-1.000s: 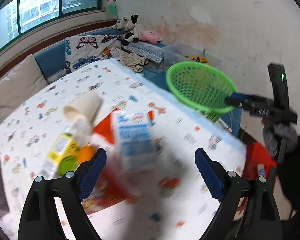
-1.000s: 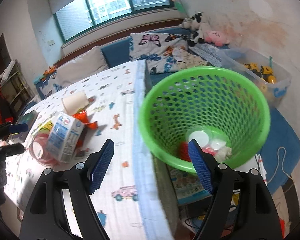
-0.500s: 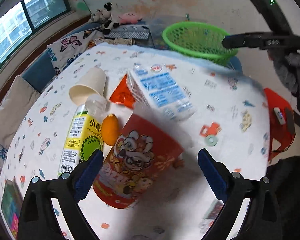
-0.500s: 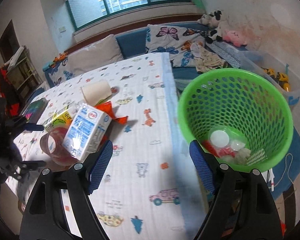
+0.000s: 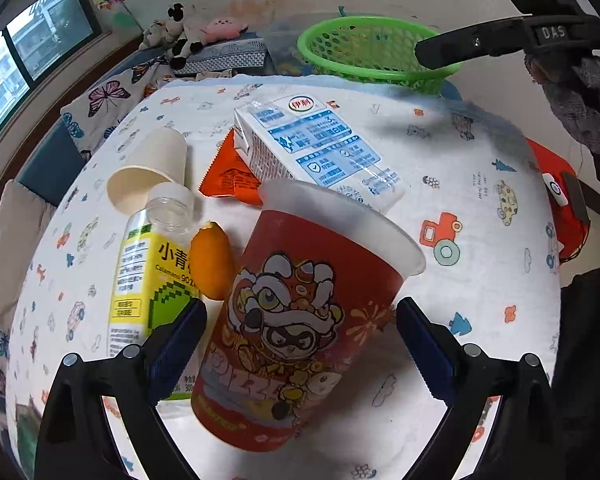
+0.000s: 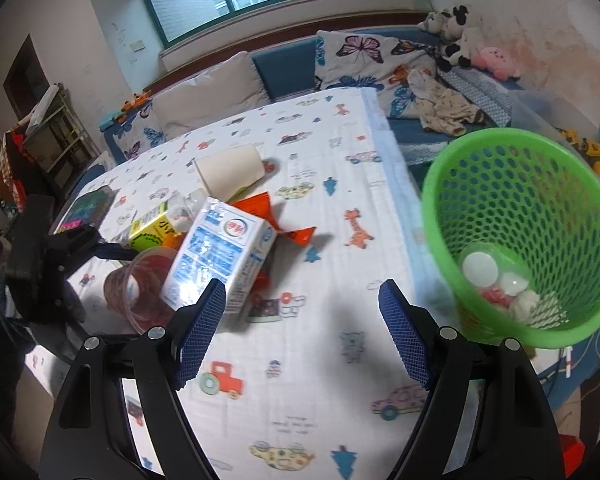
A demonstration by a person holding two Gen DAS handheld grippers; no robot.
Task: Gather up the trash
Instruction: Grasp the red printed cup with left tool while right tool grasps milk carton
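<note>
**Trash pile on printed tablecloth, both grippers wide open**

Left gripper [image 5: 300, 344]: jaws spread wide either side of the red lion-print plastic cup [image 5: 300, 332] lying on its side at lower centre of the left view; blue pads not touching it, nothing held.

Right gripper [image 6: 302, 334]: wide open, empty, over bare cloth at lower centre.

Surface: table under a white cartoon-print cloth [image 6: 320, 396]. Clustered mid-left in the right view: blue-white milk carton [image 6: 220, 258], beige paper cup on its side [image 6: 230, 170], orange foil wrapper [image 6: 268, 212], yellow-green juice bottle [image 5: 148, 276], orange fruit piece [image 5: 212, 266].

Green perforated plastic basket [image 6: 520, 216] sits off the table's right edge, some trash inside.

Room: window upper centre, butterfly cushions, plush toys upper right.
</note>
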